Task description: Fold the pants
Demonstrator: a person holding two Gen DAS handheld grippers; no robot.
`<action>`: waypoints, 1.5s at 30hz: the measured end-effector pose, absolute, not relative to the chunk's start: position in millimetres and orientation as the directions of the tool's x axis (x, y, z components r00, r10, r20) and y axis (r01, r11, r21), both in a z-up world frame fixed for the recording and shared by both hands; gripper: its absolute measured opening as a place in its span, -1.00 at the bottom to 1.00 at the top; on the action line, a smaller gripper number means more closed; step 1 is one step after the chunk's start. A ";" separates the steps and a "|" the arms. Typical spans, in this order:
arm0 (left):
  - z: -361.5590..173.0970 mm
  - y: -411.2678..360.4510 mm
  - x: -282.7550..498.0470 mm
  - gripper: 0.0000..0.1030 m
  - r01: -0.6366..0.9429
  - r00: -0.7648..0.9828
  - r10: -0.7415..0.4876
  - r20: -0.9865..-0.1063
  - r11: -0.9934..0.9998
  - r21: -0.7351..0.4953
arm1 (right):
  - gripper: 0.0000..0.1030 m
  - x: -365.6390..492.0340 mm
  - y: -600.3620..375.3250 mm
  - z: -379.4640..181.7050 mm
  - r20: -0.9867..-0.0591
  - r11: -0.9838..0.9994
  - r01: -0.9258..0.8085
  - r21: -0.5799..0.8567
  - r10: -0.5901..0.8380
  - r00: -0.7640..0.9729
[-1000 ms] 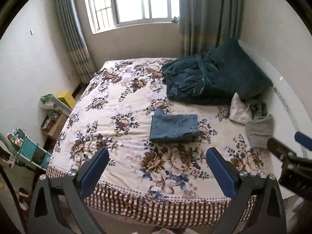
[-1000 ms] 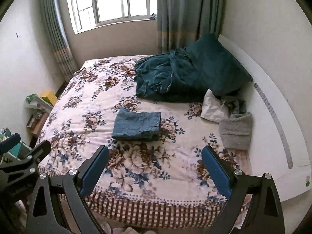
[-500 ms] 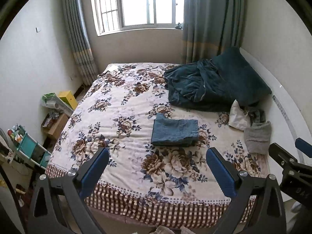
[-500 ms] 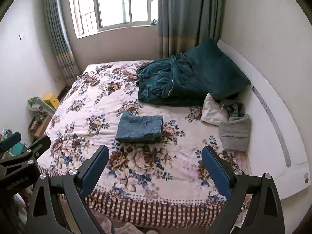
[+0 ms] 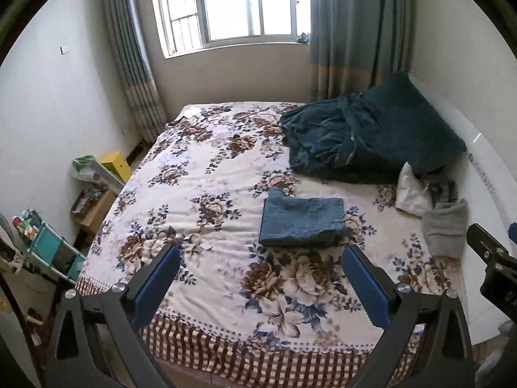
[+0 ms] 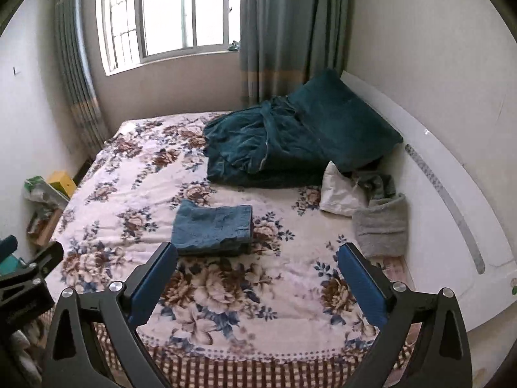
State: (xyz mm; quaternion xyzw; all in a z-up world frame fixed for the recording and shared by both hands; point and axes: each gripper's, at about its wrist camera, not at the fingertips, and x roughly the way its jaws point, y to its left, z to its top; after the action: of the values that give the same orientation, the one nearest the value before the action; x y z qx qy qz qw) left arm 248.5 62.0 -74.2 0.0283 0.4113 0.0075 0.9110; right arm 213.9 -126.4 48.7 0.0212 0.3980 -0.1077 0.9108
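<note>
The blue denim pants (image 5: 302,218) lie folded in a neat rectangle near the middle of the floral bed (image 5: 206,174); they also show in the right wrist view (image 6: 213,228). My left gripper (image 5: 260,271) is open and empty, held back above the foot of the bed, well short of the pants. My right gripper (image 6: 257,270) is open and empty, also above the foot of the bed. The right gripper's tip shows at the right edge of the left wrist view (image 5: 491,258). The left gripper's tip shows at the left edge of the right wrist view (image 6: 29,278).
A dark teal blanket and pillow (image 5: 371,139) lie at the far right of the bed. A white pillow (image 5: 412,190) and a grey folded cloth (image 5: 446,229) sit by the white headboard (image 6: 452,194). Shelves and boxes (image 5: 97,174) stand on the floor at left.
Both grippers have tilted upward and drawn back a little, so more of the window and wall shows. The folded pants have not moved.
</note>
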 end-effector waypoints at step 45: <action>-98.9 52.5 283.0 0.99 0.009 0.666 0.037 -0.745 0.998 0.058 | 0.97 245.3 -124.0 1.6 -0.727 0.971 0.228 -0.068 -0.205 0.656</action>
State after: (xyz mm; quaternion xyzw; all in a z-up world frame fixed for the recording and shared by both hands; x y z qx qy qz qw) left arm 283.0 52.5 -98.9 0.0281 0.4087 0.0078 0.9122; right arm 245.3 -124.0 1.6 0.0145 0.3974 -0.1192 0.9098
